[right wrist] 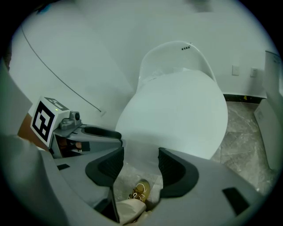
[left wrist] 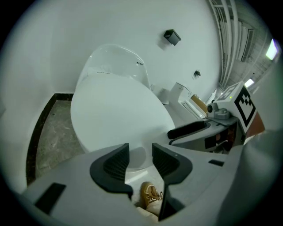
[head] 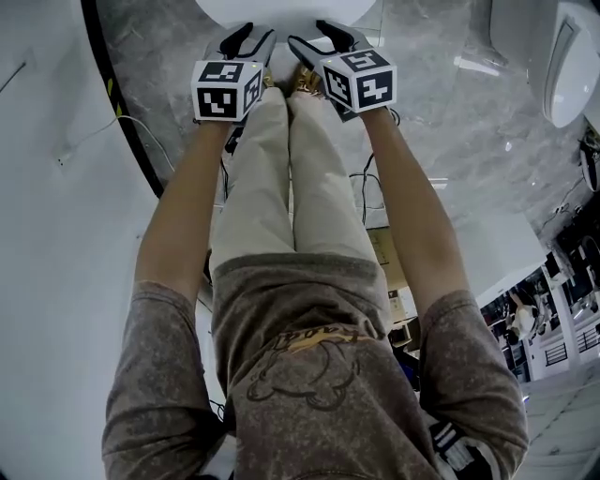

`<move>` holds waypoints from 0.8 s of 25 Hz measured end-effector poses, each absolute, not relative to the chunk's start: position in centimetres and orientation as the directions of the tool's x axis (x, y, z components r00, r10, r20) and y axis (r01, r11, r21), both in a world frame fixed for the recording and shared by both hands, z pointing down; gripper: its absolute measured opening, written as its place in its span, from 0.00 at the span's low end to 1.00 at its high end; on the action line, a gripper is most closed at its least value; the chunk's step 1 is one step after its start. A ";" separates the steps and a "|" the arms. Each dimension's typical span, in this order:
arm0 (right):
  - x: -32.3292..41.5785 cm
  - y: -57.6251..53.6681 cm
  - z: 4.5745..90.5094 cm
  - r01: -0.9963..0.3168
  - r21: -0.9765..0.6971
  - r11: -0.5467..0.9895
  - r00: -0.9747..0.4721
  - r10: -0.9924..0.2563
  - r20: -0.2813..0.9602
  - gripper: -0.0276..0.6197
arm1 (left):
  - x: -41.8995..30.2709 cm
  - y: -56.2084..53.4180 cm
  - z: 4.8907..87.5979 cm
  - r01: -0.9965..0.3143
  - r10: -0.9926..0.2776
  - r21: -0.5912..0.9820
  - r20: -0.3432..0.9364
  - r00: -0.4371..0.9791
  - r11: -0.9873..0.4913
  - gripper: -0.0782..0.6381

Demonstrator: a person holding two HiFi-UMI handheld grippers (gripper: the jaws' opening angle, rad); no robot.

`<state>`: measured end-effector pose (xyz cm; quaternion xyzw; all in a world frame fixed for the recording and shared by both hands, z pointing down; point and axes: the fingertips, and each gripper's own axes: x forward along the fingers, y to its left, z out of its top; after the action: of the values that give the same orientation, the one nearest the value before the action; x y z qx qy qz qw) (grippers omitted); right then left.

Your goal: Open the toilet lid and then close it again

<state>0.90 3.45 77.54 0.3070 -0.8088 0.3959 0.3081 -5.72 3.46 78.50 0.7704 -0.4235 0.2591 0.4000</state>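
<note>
The white toilet lid (head: 281,11) lies closed over the bowl, right in front of the person's feet. It fills the middle of the left gripper view (left wrist: 115,114) and the right gripper view (right wrist: 177,110), with the tank (left wrist: 115,59) behind it. My left gripper (head: 246,42) (left wrist: 140,152) hangs open just above the lid's front edge, with nothing between its pads. My right gripper (head: 323,37) (right wrist: 140,156) is close beside it, also open and empty, and pointed down at the same front edge. Whether either touches the lid cannot be made out.
The person's legs and tan shoes (left wrist: 150,196) stand directly under the grippers. Grey marble floor (head: 441,112) with a black border strip (head: 122,103) surrounds the toilet. A white fixture (head: 572,56) sits at the far right, and a white box (left wrist: 190,101) lies beside the toilet.
</note>
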 end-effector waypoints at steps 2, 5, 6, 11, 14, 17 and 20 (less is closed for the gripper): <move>0.8 3.4 78.1 -0.751 -0.444 0.489 -0.611 -0.258 0.749 0.44 | -5.8 3.5 78.9 -0.864 -0.440 0.379 0.748 0.497 -0.331 0.34; 0.7 3.3 78.3 -0.757 -0.438 0.485 -0.602 -0.260 0.755 0.40 | -6.1 3.6 79.0 -0.867 -0.425 0.384 0.759 0.493 -0.319 0.33; 0.8 3.3 78.0 -0.757 -0.438 0.485 -0.602 -0.258 0.756 0.40 | -6.1 3.5 78.8 -0.865 -0.418 0.392 0.761 0.496 -0.313 0.33; 2.2 1.9 73.5 -0.771 -0.422 0.477 -0.596 -0.308 0.741 0.36 | -6.0 2.3 74.1 -0.865 -0.448 0.411 0.740 0.501 -0.289 0.33; 3.0 0.6 68.1 -0.779 -0.404 0.480 -0.597 -0.368 0.713 0.34 | -6.1 1.2 68.4 -0.866 -0.499 0.407 0.708 0.500 -0.291 0.33; 4.0 -1.0 61.0 -0.785 -0.370 0.497 -0.598 -0.453 0.661 0.28 | -6.1 0.0 61.2 -0.860 -0.560 0.426 0.655 0.507 -0.279 0.33; 4.5 -2.1 53.2 -0.777 -0.344 0.527 -0.616 -0.526 0.586 0.28 | -6.2 -1.0 53.3 -0.850 -0.627 0.428 0.581 0.519 -0.307 0.33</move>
<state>4.51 -2.13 53.25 0.3841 -0.8481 0.2980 0.2107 -6.17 -1.03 53.34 0.7935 -0.4653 0.1546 0.3603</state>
